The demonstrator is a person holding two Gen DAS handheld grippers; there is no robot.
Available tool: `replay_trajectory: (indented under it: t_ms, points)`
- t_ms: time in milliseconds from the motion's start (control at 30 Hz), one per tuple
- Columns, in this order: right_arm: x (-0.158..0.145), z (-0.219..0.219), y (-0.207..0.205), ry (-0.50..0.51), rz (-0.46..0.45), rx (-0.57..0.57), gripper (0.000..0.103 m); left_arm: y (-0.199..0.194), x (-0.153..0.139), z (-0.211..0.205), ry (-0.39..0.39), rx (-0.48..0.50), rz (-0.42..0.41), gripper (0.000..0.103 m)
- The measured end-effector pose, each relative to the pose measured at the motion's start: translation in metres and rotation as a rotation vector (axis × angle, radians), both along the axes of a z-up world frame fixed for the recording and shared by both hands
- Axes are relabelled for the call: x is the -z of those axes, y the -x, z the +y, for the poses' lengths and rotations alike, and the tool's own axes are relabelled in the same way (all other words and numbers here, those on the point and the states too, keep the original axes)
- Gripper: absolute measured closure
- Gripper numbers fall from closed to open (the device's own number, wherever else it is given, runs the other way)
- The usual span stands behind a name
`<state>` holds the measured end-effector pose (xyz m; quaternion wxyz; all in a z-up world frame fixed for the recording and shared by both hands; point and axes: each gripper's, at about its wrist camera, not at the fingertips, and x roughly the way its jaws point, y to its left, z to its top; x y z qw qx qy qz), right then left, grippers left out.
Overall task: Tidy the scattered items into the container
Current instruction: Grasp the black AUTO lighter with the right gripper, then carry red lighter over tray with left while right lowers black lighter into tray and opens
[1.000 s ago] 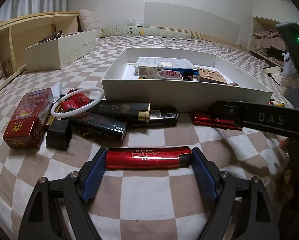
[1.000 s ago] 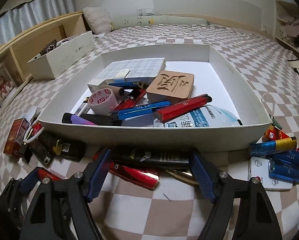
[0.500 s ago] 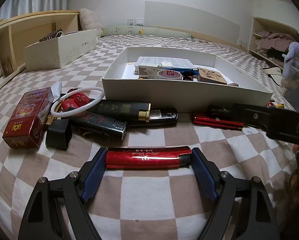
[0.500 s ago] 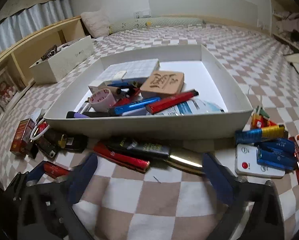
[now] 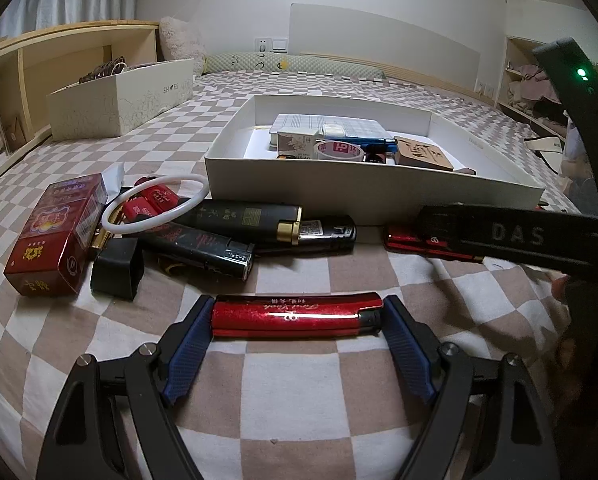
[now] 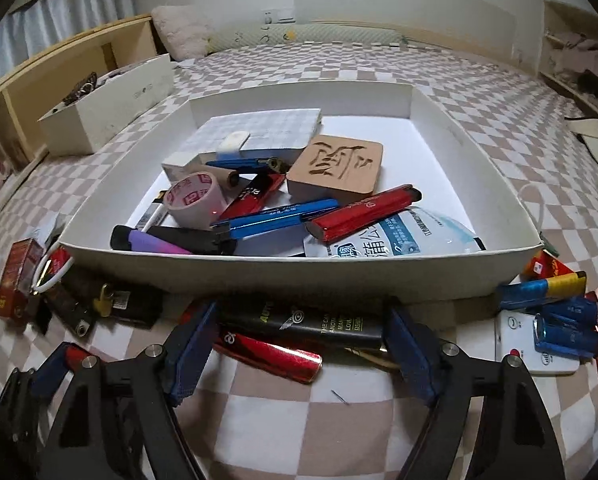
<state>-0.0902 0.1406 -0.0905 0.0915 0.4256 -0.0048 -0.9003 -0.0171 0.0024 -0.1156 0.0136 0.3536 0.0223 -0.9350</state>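
A white shallow box (image 5: 363,188) sits on the checkered bed and holds several items; it also shows in the right wrist view (image 6: 259,276). My left gripper (image 5: 297,320) is shut on a red lighter (image 5: 295,316), gripped by its two ends low over the bedspread. My right gripper (image 6: 299,332) has its pads around a black lighter (image 6: 311,322) that lies over a red lighter (image 6: 275,354) just in front of the box wall. The pads sit at the ends of the black lighter.
Left of the box lie a red cigarette pack (image 5: 55,236), a white ring (image 5: 155,204), black lighters (image 5: 259,220) and a black cap (image 5: 117,268). Right of the box are blue lighters (image 6: 563,320) and a white remote (image 6: 535,348). A shoe box (image 5: 119,100) stands far left.
My right gripper pulled back and opened wide half a second ago, then came forward again and closed around the black lighter. My left gripper has stayed still on the red lighter.
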Motion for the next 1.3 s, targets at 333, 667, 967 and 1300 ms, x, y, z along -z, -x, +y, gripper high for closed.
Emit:
replay_trajectory:
  t_ms: [333, 667, 967, 1300]
  points:
    - [-0.005, 0.017, -0.026, 0.043, -0.023, -0.052, 0.022, 0.000, -0.001, 0.001, -0.003, 0.002, -0.002, 0.020]
    - [-0.007, 0.052, -0.053, 0.168, -0.082, -0.029, 0.022, -0.001, -0.003, 0.006, 0.021, 0.016, -0.012, 0.020]
    - [-0.006, 0.061, -0.065, 0.194, -0.098, -0.063, 0.022, -0.005, -0.011, 0.005, 0.002, 0.040, -0.049, 0.020]
    - [-0.027, 0.069, -0.057, 0.234, -0.041, -0.086, 0.022, -0.002, -0.037, 0.008, -0.020, 0.067, -0.024, 0.020]
